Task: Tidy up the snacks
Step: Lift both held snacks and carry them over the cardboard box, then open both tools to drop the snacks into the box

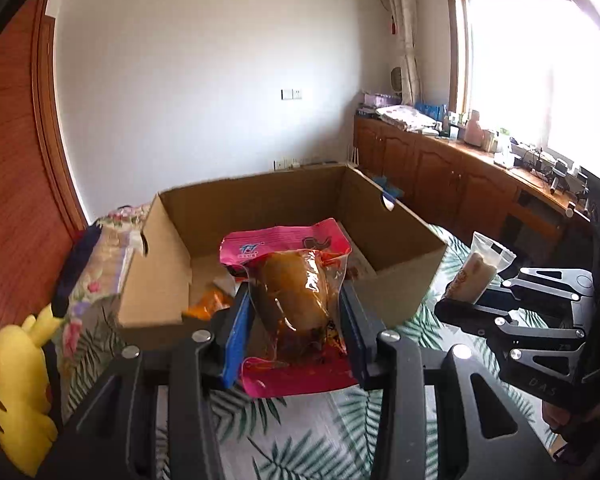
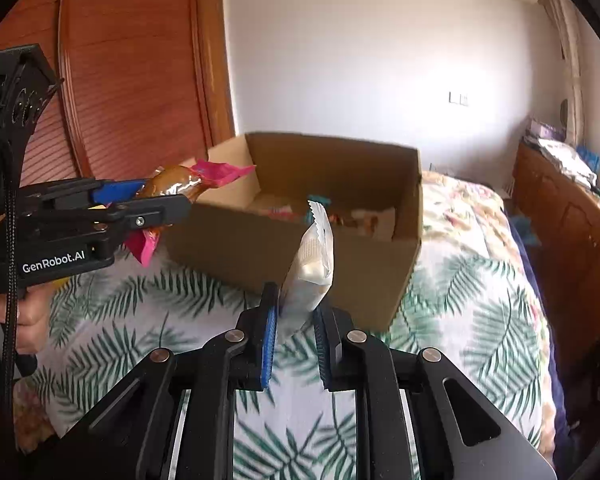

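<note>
An open cardboard box [image 1: 400, 268] stands on the bed, and it also shows in the right wrist view [image 2: 236, 248]. My left gripper [image 1: 294, 312] is shut on a pink packet with a brown snack inside [image 1: 296, 292], held just before the box's near wall; it also shows at the left of the right wrist view [image 2: 180, 184]. My right gripper [image 2: 296, 320] is shut on a white snack packet [image 2: 310, 268], held upright in front of the box; it also shows in the left wrist view [image 1: 474, 272]. Several snacks [image 2: 292, 208] lie inside the box.
The bed has a palm-leaf sheet [image 2: 480, 300]. A yellow plush toy [image 1: 12, 396] lies at the left. A wooden headboard [image 2: 132, 64] stands behind the box. Wooden cabinets [image 1: 452, 176] with clutter run along the right, under a bright window.
</note>
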